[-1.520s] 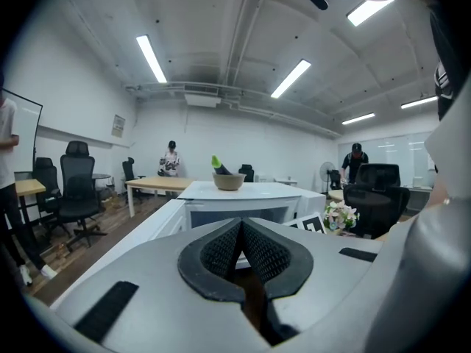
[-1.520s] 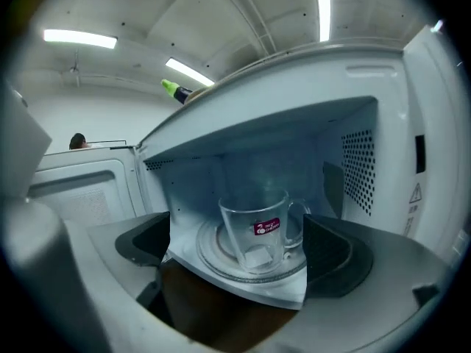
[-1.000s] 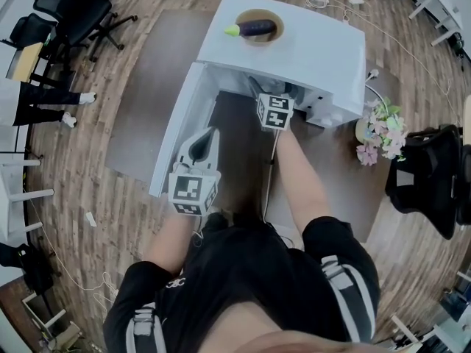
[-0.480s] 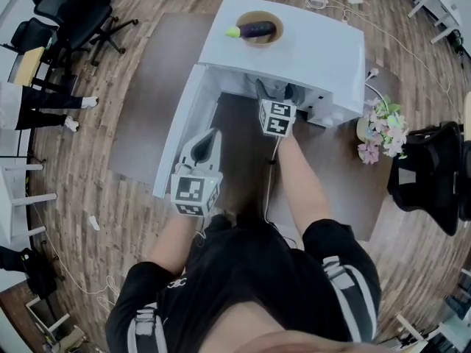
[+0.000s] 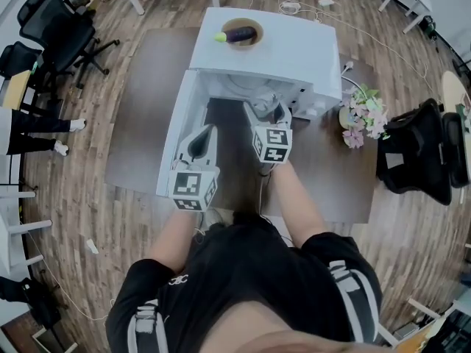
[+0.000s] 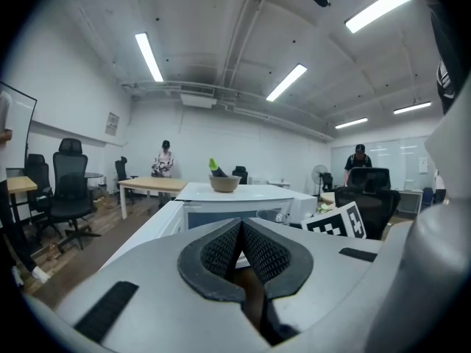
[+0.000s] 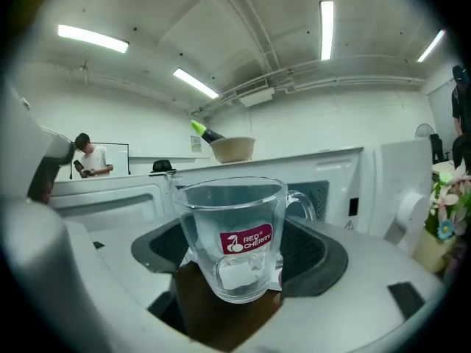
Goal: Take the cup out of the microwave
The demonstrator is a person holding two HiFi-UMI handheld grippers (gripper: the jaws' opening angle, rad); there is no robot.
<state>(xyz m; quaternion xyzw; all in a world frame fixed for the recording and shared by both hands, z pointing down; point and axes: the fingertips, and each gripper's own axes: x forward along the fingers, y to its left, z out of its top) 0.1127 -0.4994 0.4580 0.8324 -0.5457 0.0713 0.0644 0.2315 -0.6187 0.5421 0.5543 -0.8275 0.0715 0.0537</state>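
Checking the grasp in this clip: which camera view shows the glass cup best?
The right gripper view: the cup fills its centre, upright, held by the right gripper, with its red label and handle clear. In the head view that gripper mostly hides it; the left gripper view shows at most a small glassy rim.

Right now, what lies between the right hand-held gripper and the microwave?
The glass cup, upright and gripped by the right hand-held gripper, with the microwave behind it. The right gripper view shows this.
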